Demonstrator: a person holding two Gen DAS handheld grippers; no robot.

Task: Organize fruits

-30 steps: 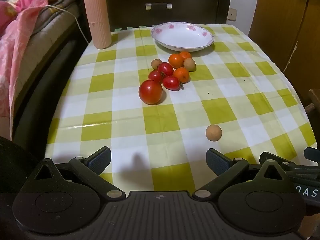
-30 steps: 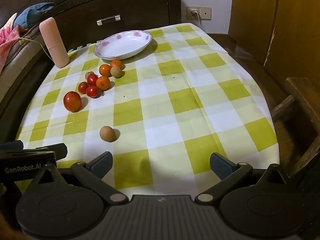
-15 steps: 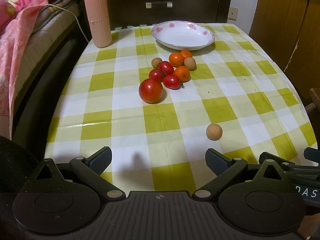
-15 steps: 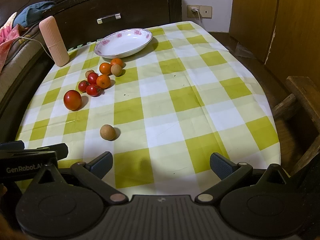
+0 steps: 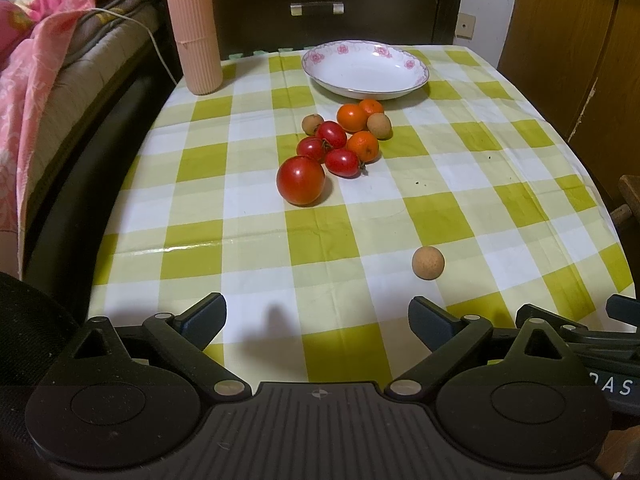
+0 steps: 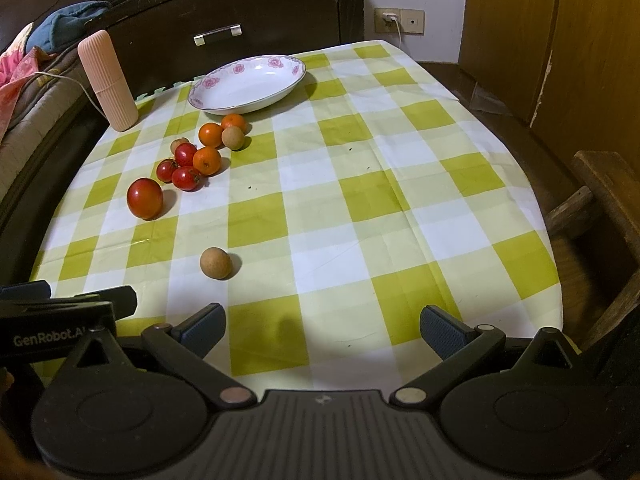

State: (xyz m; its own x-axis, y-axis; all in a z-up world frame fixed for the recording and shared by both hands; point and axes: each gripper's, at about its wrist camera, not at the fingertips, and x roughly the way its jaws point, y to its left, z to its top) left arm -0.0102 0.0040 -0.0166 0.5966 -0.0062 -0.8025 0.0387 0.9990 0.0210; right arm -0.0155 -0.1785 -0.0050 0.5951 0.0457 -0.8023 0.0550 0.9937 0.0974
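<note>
Glossy red tomatoes (image 5: 300, 179), matte oranges (image 5: 352, 117) and rough tan longans cluster mid-table (image 5: 256, 200) – one stray longan (image 5: 428, 263) lies nearer, right. The shallow floral plate (image 5: 365, 69) sits far. Both the left hand-held gripper (image 5: 317, 312) and the right hand-held gripper (image 6: 322, 325) gape wide, empty.

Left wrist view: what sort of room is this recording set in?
Probably a bedroom in a home: bedding lies piled beside the table, a dark wooden drawer unit stands behind it, and a wall socket has a charger plugged in.

Two near-edge views across table (image 5: 248, 200)
</note>
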